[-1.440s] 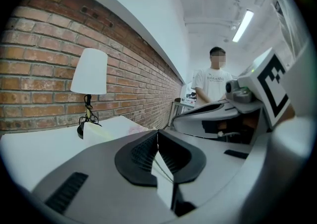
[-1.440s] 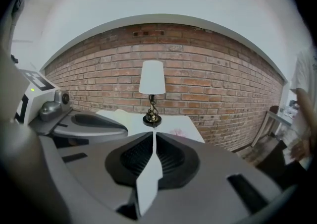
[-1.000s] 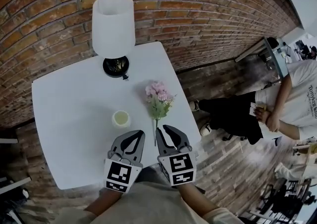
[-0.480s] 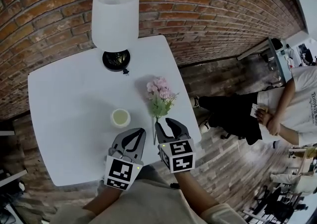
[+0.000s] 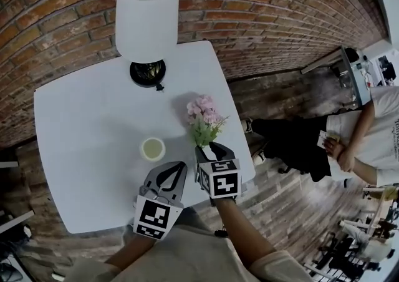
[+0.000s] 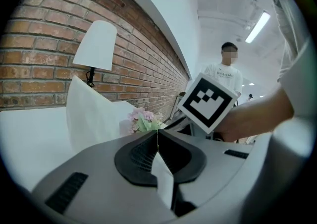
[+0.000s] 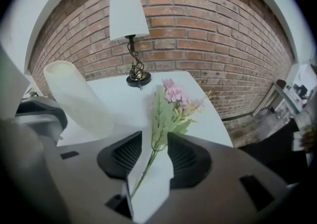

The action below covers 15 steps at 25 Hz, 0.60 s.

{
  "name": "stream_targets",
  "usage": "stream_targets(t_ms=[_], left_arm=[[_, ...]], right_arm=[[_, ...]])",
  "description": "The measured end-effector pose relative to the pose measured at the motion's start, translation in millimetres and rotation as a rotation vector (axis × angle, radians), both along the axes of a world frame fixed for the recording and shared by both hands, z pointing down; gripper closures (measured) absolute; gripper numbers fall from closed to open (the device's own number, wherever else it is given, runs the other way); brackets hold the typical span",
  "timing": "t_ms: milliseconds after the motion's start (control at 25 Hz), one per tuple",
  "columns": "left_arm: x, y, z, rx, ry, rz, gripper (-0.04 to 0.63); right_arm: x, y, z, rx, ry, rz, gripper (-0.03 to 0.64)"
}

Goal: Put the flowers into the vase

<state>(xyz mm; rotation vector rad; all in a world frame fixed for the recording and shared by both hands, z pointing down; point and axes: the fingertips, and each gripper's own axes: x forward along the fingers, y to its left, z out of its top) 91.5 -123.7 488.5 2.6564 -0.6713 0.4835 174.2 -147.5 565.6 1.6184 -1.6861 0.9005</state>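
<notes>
The bench (image 5: 81, 150) is a smooth white slab with rounded corners. The vase (image 5: 153, 148) stands upright near its front edge. It is a pale, matte cylinder with an open mouth, just ahead of your left tongs (image 5: 179, 167), which are clenched on nothing. The flowers (image 5: 204, 118) lie flat on the bench to the right of the vase. Their long axis runs away from you, with clustered pink blooms at the far end and the thin green stem (image 7: 148, 161) toward you. Your right tongs (image 5: 209, 150) are the nearer pair and point down along that stem, which sits between the jaws. The jaws have just been opening and stand released, with the pads clear of the stem. Grip the stem below the soft leaves.
</notes>
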Motion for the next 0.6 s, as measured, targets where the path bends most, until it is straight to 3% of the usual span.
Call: stream_targets(t_ms=[240,600], left_arm=[[2.3,-0.7,0.6,-0.005,0.003,0.006,0.586],[3.0,0.4,-1.0,-0.012,0.026,0.006,0.586]], right_arm=[[2.6,-13.3,18.1,-0.077,-0.018,0.017,0.427],[15.7,-19.3,51.5,-0.201,-0.004,0.056,0.428]])
